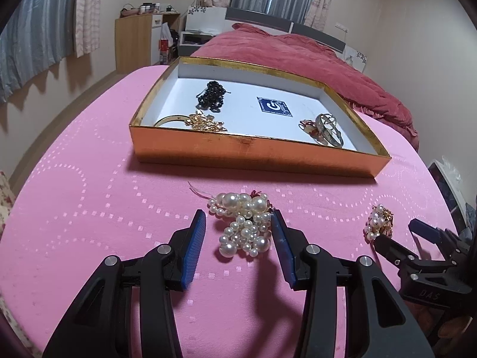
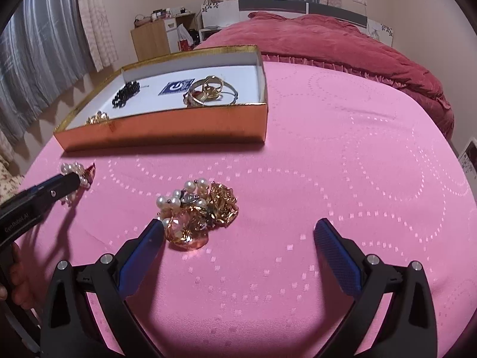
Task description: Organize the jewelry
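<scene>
Left gripper: we see the left gripper (image 1: 238,226) low over the pink tablecloth (image 1: 89,208), its jaws apart around the pearl cluster (image 1: 244,223). The right pad (image 1: 280,238) touches the pearls; the left pad (image 1: 195,238) stands clear of them. Nothing is lifted.

Right gripper: our right gripper (image 2: 238,238) is spread wide. Its left fingertip (image 2: 152,232) sits against the gold and pearl brooch pile (image 2: 199,211); the other finger (image 2: 331,244) is well apart from it. It has hold of nothing.

Pearl cluster: we find it on the cloth, just in front of the box, with a red thread at its far edge. In the right wrist view we see only part of it (image 2: 74,170) behind the left gripper's finger.

Brooch pile: it lies on the cloth to the right of the pearls, apart from them (image 1: 378,223).

Gold box: the open gold box (image 1: 256,155) rests on the cloth beyond both pieces. Inside we see black beads (image 1: 213,97), a gold bangle with a gold brooch (image 1: 196,122), stacked bangles with a reddish piece (image 1: 325,128) and a blue label (image 1: 274,107).

Background: a red bedspread (image 1: 298,53) lies beyond the table.
</scene>
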Demonstrator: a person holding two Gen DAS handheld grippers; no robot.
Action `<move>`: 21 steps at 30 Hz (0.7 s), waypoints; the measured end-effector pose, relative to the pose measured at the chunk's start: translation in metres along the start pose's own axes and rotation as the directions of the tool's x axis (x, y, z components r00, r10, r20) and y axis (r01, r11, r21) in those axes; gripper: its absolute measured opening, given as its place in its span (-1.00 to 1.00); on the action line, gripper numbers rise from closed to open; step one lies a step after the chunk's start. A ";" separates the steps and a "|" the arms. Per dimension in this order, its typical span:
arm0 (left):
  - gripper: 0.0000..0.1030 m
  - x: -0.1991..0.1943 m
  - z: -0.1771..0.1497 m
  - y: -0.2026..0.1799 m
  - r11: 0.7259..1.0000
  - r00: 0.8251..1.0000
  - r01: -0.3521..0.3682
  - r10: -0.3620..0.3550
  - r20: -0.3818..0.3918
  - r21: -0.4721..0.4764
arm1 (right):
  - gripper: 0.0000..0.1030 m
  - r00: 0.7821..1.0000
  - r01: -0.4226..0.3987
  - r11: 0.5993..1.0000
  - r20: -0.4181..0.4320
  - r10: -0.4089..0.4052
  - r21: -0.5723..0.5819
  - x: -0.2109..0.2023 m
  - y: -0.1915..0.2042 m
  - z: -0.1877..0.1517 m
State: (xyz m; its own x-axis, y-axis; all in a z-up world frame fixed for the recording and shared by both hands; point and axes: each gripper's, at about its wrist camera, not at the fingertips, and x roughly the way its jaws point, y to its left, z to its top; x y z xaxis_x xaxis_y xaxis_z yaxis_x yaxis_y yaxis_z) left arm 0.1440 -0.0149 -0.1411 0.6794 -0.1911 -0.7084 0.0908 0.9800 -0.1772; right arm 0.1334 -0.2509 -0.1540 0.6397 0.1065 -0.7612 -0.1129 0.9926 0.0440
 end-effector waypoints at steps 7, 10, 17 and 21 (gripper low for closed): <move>-0.58 -0.003 -0.003 0.007 1.000 1.000 0.003 -0.003 0.000 0.004 | -1.00 1.000 -0.005 1.000 -0.005 0.005 -0.018 0.001 0.002 0.000; -0.58 -0.009 -0.006 0.018 1.000 1.000 -0.010 0.010 0.007 -0.004 | -1.00 1.000 -0.010 1.000 -0.003 0.010 -0.017 0.001 0.001 0.000; -0.58 -0.016 -0.011 0.034 0.998 0.998 -0.064 0.064 0.029 -0.001 | -1.00 0.999 -0.035 0.999 -0.001 0.035 -0.029 -0.002 0.002 -0.002; -0.58 -0.014 -0.012 0.031 0.996 0.995 -0.090 0.090 0.046 0.010 | -1.00 0.999 -0.053 0.998 0.002 0.053 -0.029 -0.004 0.002 -0.005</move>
State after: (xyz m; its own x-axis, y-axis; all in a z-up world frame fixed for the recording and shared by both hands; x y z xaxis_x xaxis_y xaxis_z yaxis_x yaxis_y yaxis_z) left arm 0.1285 0.0171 -0.1447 0.7178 -0.0995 -0.6891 0.0363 0.9937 -0.1057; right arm 0.1271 -0.2498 -0.1537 0.6343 0.1587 -0.7567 -0.1682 0.9836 0.0653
